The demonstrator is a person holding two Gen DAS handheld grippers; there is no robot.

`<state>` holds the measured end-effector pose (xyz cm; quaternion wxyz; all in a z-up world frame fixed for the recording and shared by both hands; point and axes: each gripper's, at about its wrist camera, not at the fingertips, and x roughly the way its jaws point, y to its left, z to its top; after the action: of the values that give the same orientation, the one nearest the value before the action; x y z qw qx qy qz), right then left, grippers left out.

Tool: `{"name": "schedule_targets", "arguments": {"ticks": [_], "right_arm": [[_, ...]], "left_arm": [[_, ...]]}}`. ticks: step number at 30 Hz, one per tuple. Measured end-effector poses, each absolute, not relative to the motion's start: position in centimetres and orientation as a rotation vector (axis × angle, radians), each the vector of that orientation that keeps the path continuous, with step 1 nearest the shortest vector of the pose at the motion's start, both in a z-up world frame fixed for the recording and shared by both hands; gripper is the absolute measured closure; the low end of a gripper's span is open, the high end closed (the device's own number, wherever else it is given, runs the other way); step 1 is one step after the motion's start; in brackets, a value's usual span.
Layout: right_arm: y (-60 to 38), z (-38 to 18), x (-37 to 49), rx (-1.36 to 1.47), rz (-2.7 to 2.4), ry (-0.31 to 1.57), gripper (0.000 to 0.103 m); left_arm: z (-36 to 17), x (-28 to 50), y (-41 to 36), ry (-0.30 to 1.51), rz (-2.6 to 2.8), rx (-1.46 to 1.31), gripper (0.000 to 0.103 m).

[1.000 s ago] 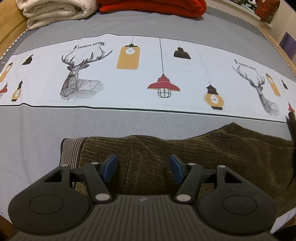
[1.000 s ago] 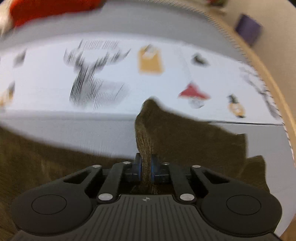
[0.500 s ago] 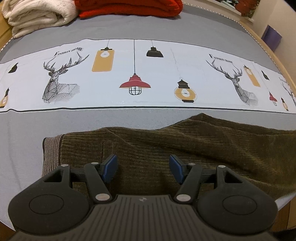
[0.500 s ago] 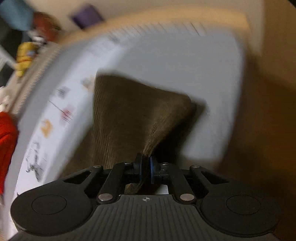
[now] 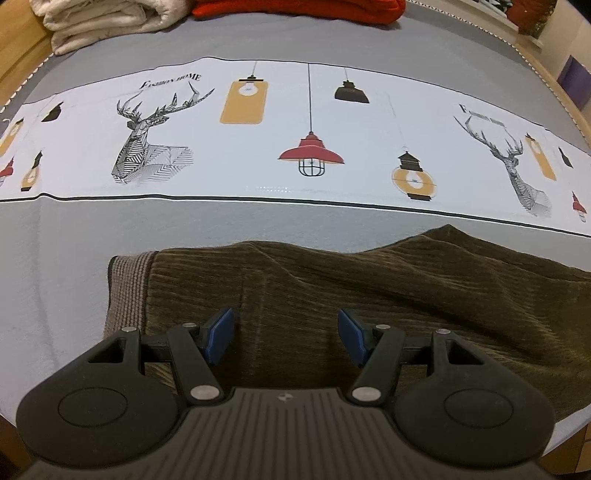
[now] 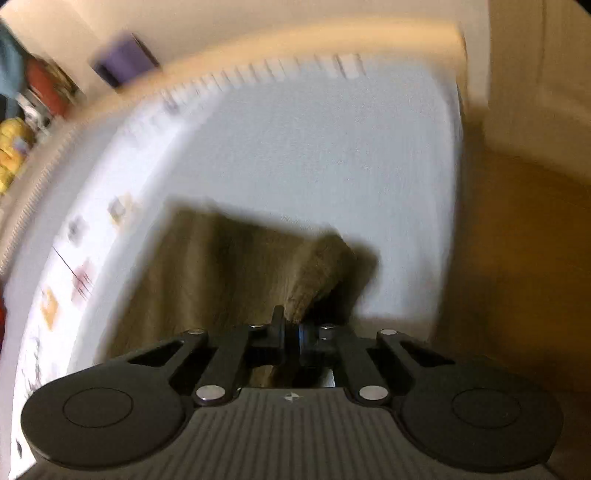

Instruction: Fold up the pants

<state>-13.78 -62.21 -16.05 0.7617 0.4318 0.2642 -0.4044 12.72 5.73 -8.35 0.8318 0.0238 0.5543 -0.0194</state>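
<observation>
Dark olive corduroy pants (image 5: 369, 295) lie across the near part of the bed, with the striped waistband lining (image 5: 125, 288) at the left. My left gripper (image 5: 284, 334) is open and empty, hovering just above the waist end. My right gripper (image 6: 291, 332) is shut on a fold of the pants (image 6: 317, 273) at the leg end, with the cloth (image 6: 214, 266) spread out below it. The right wrist view is motion-blurred.
The bed has a grey cover (image 5: 184, 229) with a white printed band of deer and lamps (image 5: 295, 147). A folded cream blanket (image 5: 103, 18) and a red blanket (image 5: 295, 7) lie at the far side. The wooden bed edge and floor (image 6: 517, 221) are to the right.
My right gripper has swung with the held pant leg out to the bed's right end and lowered it. My left gripper stayed open over the waist, shifting slightly.
</observation>
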Motion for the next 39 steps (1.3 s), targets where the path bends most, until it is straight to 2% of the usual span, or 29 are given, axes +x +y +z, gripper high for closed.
{"name": "schedule_targets", "arguments": {"ticks": [1, 3, 6, 7, 10, 12, 14, 16, 20, 23, 27, 36, 39], "right_arm": [[-61.7, -14.3, -13.8, 0.878, -0.852, 0.482, 0.097], [-61.3, -13.3, -13.5, 0.807, -0.885, 0.477, 0.097], [-62.7, -17.7, -13.4, 0.962, -1.044, 0.778, 0.093], [-62.8, -18.4, -14.1, 1.021, -1.074, 0.781, 0.085], [-61.7, -15.5, -13.6, 0.835, -1.217, 0.764, 0.081], [-60.8, -12.6, -13.0, 0.734, -1.252, 0.656, 0.074], [-60.2, -10.8, -11.4, 0.719, -1.152, 0.567, 0.071], [-59.9, -10.4, -8.1, 0.759, -0.908, 0.568, 0.07], [-59.3, -12.8, -0.8, 0.847, -0.613, 0.692, 0.068], [-60.0, -15.2, 2.8, 0.914, -0.59, 0.771, 0.059], [-59.4, -17.6, 5.2, 0.922, -0.668, 0.871, 0.059], [-55.8, -16.7, 8.5, 0.801, -0.926, 0.948, 0.062], [-56.1, -17.4, 8.9, 0.76, -0.946, 0.96, 0.08]], "left_arm": [[-8.3, 12.8, 5.8, 1.174, -0.043, 0.051, 0.035], [-8.3, 12.9, 5.6, 1.17, -0.052, 0.056, 0.035], [-8.2, 13.1, 5.4, 1.161, -0.066, 0.069, 0.035], [-8.1, 13.1, 5.4, 1.16, -0.069, 0.066, 0.035], [-7.7, 13.3, 5.7, 1.152, -0.075, 0.044, 0.035], [-7.5, 13.4, 5.8, 1.146, -0.077, 0.043, 0.035], [-7.4, 13.4, 5.8, 1.141, -0.081, 0.045, 0.035], [-7.3, 13.5, 5.8, 1.14, -0.084, 0.048, 0.035], [-7.6, 13.5, 6.4, 1.146, -0.071, 0.049, 0.035], [-7.8, 13.5, 7.4, 1.142, -0.057, 0.056, 0.035], [-8.2, 13.8, 9.4, 1.152, -0.01, 0.036, 0.034], [-8.3, 14.3, 10.9, 1.154, -0.012, 0.019, 0.034], [-8.3, 14.4, 11.0, 1.153, -0.019, 0.015, 0.034]]}}
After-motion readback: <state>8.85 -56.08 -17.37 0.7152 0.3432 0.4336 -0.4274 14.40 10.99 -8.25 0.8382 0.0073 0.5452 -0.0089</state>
